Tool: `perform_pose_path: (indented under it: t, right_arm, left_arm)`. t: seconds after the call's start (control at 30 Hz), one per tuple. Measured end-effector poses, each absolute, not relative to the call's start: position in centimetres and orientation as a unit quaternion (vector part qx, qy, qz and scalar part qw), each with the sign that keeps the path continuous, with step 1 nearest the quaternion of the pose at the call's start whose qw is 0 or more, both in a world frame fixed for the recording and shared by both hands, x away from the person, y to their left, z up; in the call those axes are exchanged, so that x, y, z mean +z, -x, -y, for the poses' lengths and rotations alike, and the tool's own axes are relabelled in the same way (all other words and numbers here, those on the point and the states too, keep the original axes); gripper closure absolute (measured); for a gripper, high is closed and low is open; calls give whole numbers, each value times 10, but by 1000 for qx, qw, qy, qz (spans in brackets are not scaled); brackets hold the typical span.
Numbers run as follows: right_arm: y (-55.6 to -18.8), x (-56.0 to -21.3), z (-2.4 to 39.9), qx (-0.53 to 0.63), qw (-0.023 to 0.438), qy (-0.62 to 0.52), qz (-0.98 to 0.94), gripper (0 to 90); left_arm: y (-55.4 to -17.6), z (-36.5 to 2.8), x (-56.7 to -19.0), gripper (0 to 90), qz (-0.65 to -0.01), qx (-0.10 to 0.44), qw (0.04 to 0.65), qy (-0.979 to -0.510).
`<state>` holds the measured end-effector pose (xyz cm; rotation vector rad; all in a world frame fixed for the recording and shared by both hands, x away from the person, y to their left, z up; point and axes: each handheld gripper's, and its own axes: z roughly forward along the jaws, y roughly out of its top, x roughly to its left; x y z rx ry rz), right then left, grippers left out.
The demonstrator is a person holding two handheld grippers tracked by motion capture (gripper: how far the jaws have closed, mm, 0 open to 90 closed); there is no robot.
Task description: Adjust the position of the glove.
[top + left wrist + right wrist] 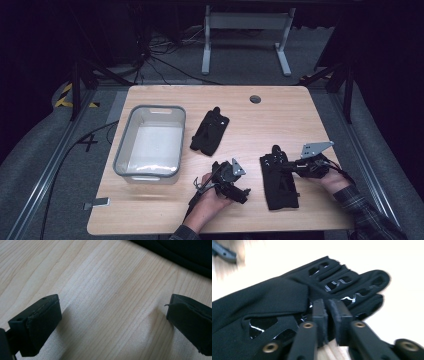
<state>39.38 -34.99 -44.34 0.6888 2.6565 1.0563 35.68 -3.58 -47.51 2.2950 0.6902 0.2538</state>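
Observation:
Two black gloves lie on the wooden table. One glove rests near the middle, beside the bin. The other glove lies flat at the front right, fingers pointing away from the person. My right gripper reaches in from the right over this glove's upper part. In the right gripper view its jaws stand a narrow slit apart just above the glove, with no fabric seen pressed between the pads. My left gripper sits left of that glove, jaws wide open over bare wood, with the glove's edge beyond.
A clear plastic bin with a grey rim stands empty at the left of the table. A round cable hole sits at the far edge. A small metal piece lies at the front left corner. White desk legs stand beyond the table.

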Motion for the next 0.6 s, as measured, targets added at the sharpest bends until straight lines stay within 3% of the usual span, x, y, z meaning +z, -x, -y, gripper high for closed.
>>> perform_pose_path:
  t: [0.23, 0.4, 0.6]
  right_arm:
    - [-387, -447, 373, 372, 114, -280, -878, 434]
    - [-382, -455, 391, 363, 134, -304, -870, 321]
    - [-378, -461, 406, 361, 163, -322, -860, 205]
  left_arm:
    - [-357, 36, -475, 0, -266, 96, 359, -889]
    - [-358, 38, -472, 20, -268, 96, 349, -893]
    - [-360, 33, -460, 318, -273, 109, 342, -893]
